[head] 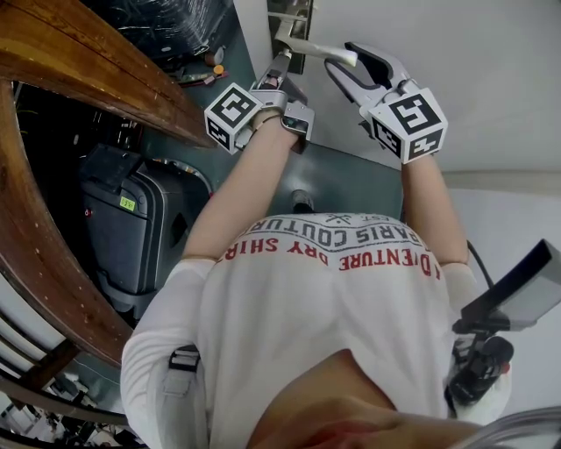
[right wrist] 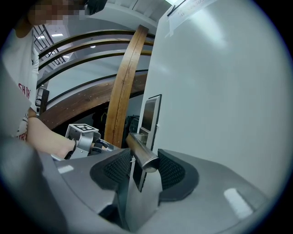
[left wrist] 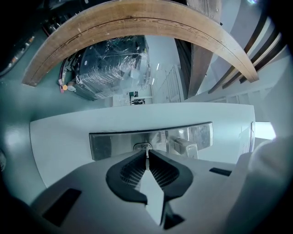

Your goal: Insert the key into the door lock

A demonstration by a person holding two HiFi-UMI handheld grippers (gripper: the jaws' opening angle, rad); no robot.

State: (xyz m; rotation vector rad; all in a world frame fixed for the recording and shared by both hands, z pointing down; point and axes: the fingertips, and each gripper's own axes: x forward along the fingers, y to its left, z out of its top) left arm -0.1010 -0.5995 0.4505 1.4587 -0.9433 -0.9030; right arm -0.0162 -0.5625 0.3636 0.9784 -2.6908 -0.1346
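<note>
In the left gripper view my left gripper [left wrist: 147, 153] is shut on a thin metal key [left wrist: 147, 159]. The key's tip points at the keyhole [left wrist: 142, 147] in the steel lock plate [left wrist: 107, 145] on the white door [left wrist: 59, 135]; I cannot tell whether it has entered. In the head view the left gripper [head: 280, 60] reaches level toward the lock plate [head: 294, 16]. The right gripper [head: 349, 54] straddles the end of the door handle [head: 323, 50]. Its pads [right wrist: 170, 171] sit against both sides of the round lever [right wrist: 138, 147].
A curved wooden rail [head: 79, 61] runs along the left, with a black suitcase [head: 131, 219] below it. A plastic-wrapped load [left wrist: 110, 64] stands farther back. A dark flat device on a stand [head: 517, 289] is at my right side.
</note>
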